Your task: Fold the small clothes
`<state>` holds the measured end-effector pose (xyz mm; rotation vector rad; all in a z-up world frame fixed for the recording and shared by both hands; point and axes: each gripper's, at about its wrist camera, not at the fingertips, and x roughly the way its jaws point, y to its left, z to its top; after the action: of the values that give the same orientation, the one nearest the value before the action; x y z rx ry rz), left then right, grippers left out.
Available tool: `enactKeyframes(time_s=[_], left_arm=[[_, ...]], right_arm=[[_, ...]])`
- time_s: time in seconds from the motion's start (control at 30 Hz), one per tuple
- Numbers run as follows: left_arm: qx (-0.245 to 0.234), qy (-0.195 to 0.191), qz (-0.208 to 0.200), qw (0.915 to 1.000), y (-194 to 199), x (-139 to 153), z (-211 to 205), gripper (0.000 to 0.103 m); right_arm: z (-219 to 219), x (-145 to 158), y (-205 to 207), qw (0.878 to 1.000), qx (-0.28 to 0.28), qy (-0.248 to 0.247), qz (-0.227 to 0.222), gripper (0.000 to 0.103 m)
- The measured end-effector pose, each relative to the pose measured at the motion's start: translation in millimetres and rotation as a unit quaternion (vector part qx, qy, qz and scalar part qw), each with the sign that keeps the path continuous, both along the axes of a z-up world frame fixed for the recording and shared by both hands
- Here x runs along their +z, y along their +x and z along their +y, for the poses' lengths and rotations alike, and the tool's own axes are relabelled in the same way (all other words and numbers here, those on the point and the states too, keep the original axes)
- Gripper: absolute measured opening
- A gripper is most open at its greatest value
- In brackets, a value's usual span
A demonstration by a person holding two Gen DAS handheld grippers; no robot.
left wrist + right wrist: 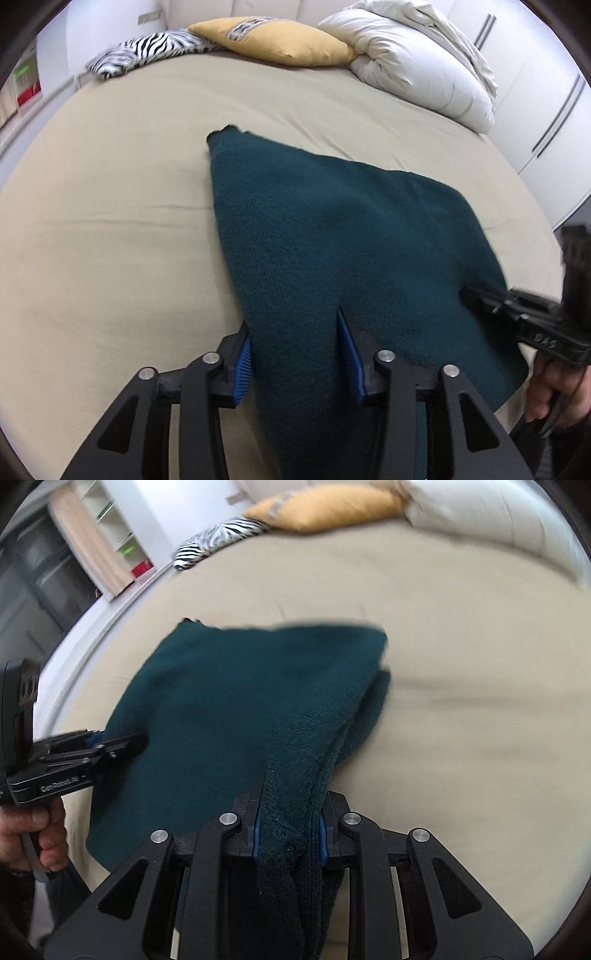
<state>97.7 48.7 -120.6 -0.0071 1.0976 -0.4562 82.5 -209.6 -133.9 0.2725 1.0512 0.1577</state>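
A dark teal knitted garment lies folded on the beige bed sheet; it also shows in the right wrist view. My left gripper is closed on the garment's near edge, with cloth filling the gap between its blue pads. My right gripper is shut on a bunched thick edge of the garment, and it shows from the side in the left wrist view. The left gripper shows from the side in the right wrist view.
A zebra-print pillow, a mustard pillow and a rolled white duvet lie at the head of the bed. White wardrobe doors stand at the right. Shelves stand at the left.
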Motion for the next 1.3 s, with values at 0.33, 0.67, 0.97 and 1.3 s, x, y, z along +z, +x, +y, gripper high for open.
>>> enactKeyframes(time_s=[0.33,0.67,0.97,1.3], left_arm=[[0.008,0.006,-0.015,0.9998,0,-8,-2,0.052],[0.028,0.008,-0.022,0.9993,-5,-10,-6,0.055],[0.062,-0.032,-0.015,0.9974,-19,1,13,0.059],[0.083,-0.032,-0.108,0.9901,-53,53,22,0.063]], right_arm=[[-6,-24,7,0.999,-0.009,0.052,-0.003,0.023],[-14,-33,15,0.998,-0.006,0.062,-0.020,0.025],[-62,-25,-29,0.982,-0.094,0.162,-0.031,0.044],[-98,20,-68,0.971,-0.201,0.114,-0.064,0.049]])
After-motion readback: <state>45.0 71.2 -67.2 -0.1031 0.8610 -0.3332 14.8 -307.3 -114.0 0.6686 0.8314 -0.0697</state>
